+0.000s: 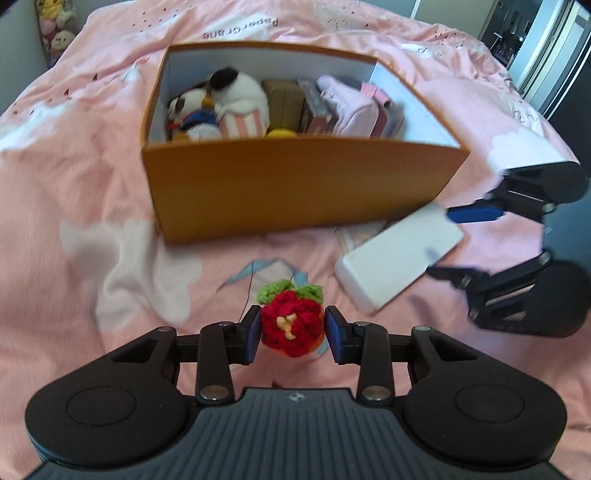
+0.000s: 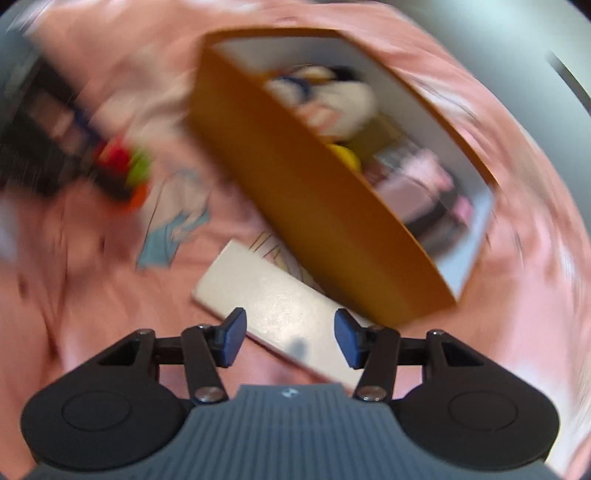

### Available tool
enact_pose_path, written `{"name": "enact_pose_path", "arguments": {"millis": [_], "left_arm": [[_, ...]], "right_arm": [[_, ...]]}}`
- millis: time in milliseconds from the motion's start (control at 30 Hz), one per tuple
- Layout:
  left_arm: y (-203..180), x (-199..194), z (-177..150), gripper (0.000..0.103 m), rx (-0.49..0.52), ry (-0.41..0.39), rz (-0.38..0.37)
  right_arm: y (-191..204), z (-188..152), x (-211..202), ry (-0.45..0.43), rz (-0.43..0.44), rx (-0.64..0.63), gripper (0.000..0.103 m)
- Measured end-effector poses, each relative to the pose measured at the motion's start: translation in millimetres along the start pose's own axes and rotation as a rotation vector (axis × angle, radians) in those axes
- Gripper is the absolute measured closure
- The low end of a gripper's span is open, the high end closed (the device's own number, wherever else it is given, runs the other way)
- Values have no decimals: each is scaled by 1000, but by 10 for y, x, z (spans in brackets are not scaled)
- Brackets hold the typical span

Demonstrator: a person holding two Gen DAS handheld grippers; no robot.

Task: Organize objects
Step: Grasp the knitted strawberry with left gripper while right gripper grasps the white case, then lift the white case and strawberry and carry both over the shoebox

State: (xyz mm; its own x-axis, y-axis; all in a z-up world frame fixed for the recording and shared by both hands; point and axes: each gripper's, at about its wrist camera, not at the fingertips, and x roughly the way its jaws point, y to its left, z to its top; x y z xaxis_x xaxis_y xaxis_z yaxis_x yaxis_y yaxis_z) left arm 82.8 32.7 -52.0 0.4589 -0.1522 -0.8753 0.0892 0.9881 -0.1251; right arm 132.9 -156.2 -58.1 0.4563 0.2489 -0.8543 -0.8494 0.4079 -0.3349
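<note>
My left gripper (image 1: 291, 334) is shut on a red crocheted flower with green leaves (image 1: 291, 325), held above the pink bedspread in front of an orange box (image 1: 295, 184). The box holds plush toys (image 1: 221, 103), small boxes and a pink pouch (image 1: 351, 107). A flat white box (image 1: 399, 254) lies on the bed right of the flower, near the orange box's front corner. My right gripper (image 2: 290, 338) is open, its jaws on either side of the near end of the white box (image 2: 273, 306). It shows in the left wrist view (image 1: 443, 240) too. The right wrist view is blurred.
The pink bedspread (image 1: 92, 184) covers the whole area. Stuffed toys (image 1: 55, 26) sit at the far left by the wall. A doorway (image 1: 535, 44) is at the far right. The orange box also shows in the right wrist view (image 2: 332, 206).
</note>
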Motion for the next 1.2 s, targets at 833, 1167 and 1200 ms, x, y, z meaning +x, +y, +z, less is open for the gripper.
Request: {"name": "enact_pose_path", "arguments": {"millis": [833,1167,1200], "left_arm": [[-21,214,129,62,38,87,-14],[54,221,72,62,25,104,-15],[59,210,66,61,22,101,-14]], "right_arm": [[116,120,690,237,181,-774,36],[243,32,750,222,59,-810,42],[238,35,717,221,56,-810,43]]}}
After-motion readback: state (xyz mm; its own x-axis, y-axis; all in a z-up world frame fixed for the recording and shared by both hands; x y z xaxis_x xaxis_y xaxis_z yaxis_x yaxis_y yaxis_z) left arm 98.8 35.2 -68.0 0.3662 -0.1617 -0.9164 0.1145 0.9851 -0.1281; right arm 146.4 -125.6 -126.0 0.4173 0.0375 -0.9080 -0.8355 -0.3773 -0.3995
